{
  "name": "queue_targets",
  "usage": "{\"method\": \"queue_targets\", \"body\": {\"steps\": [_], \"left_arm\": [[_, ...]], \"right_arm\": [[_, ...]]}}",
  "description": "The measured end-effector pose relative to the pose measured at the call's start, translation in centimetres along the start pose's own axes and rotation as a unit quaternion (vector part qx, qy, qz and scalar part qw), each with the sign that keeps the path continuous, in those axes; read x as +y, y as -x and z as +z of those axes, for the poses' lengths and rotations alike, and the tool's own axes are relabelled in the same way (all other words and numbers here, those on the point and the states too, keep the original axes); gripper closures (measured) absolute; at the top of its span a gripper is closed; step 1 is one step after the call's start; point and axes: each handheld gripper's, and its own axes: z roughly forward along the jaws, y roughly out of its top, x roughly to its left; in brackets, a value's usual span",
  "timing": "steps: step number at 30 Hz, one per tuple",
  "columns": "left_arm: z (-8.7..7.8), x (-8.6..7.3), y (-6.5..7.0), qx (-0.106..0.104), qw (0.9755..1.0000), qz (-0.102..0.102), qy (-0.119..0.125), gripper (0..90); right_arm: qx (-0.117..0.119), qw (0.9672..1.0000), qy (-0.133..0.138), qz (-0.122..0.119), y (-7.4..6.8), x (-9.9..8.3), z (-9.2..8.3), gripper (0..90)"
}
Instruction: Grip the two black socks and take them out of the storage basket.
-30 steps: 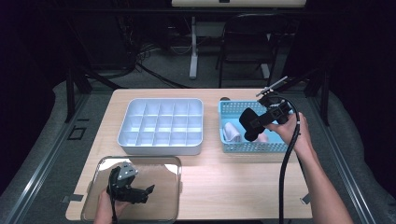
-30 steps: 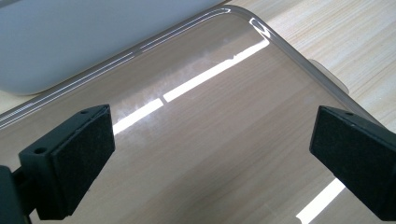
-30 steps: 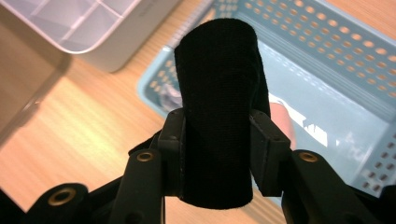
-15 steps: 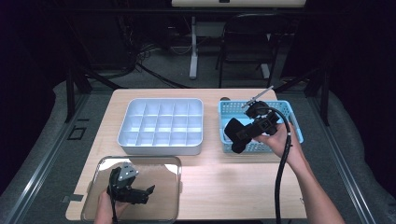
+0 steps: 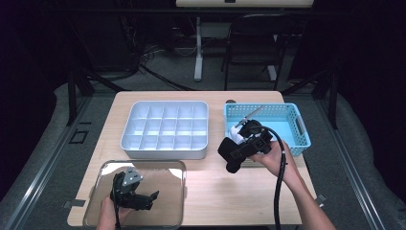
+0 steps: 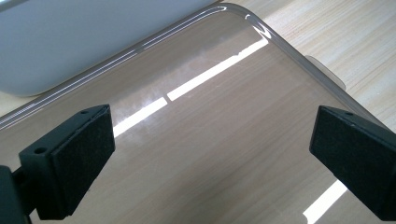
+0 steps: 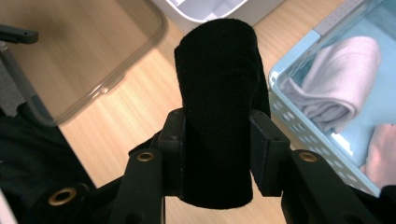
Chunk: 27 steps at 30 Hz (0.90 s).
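My right gripper (image 5: 233, 154) is shut on a rolled black cloth (image 7: 217, 102), held above the wooden table just left of the blue basket (image 5: 300, 125); the roll (image 5: 231, 155) sticks out past the jaws toward the left front. In the right gripper view both pads press the roll's sides. A rolled pale pink cloth (image 7: 340, 79) lies inside the basket. My left gripper (image 5: 143, 200) rests over the clear tray (image 5: 179, 167) at the front left, jaws wide apart with nothing between them; its fingers (image 6: 70, 161) frame bare tray bottom.
A white divided organiser box (image 5: 165, 128) stands at the middle of the table, behind the clear tray. A white object (image 5: 234, 132) sits at the basket's left end. Bare wood lies between tray and basket. Chair and desk legs stand beyond the table.
My right gripper has carried the black roll out of the basket, leftward and down toward the table's front. The left gripper has stayed where it was.
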Motion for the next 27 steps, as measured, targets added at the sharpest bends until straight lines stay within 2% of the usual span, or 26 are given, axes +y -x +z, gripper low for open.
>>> {"method": "queue_targets", "body": {"steps": [1, 5, 10, 14, 16, 20, 21, 27], "left_arm": [[0.0, 0.0, 0.0, 0.0, 1.0, -0.001, 0.001, 0.2], [0.1, -0.1, -0.1, 0.002, 1.0, -0.001, 0.001, 0.2], [0.3, 0.0, 0.1, -0.003, 1.0, -0.001, 0.001, 0.1], [0.6, 0.1, 0.3, -0.012, 0.9999, 0.0, 0.0, 0.1], [0.6, 0.2, 0.4, -0.012, 0.9999, 0.001, 0.0, 0.1], [0.7, 0.2, 0.5, -0.011, 0.9999, 0.003, 0.0, 0.1], [0.7, 0.2, 0.5, -0.011, 0.9999, 0.004, -0.001, 0.1], [0.9, 0.0, 0.2, -0.011, 0.9999, 0.002, -0.004, 0.1]], "right_arm": [[0.001, 1.0, 0.006, 0.002, 0.0, -0.1, 0.1, 61.8], [0.005, 1.0, 0.0, 0.001, -0.2, -0.5, 0.4, 61.8], [0.011, 0.9998, 0.013, 0.008, -0.5, -1.2, 1.0, 61.8], [0.016, 0.9997, 0.008, 0.015, -0.9, -1.8, 1.8, 61.8], [0.018, 0.9998, 0.0, 0.011, -0.9, -2.1, 2.1, 61.8], [0.027, 0.9993, 0.011, 0.024, -1.4, -2.8, 2.7, 61.9], [0.029, 0.9995, 0.0, 0.016, -1.3, -2.8, 2.8, 61.9], [0.03, 0.9993, -0.013, 0.017, -1.6, -3.1, 3.9, 61.9]]}}
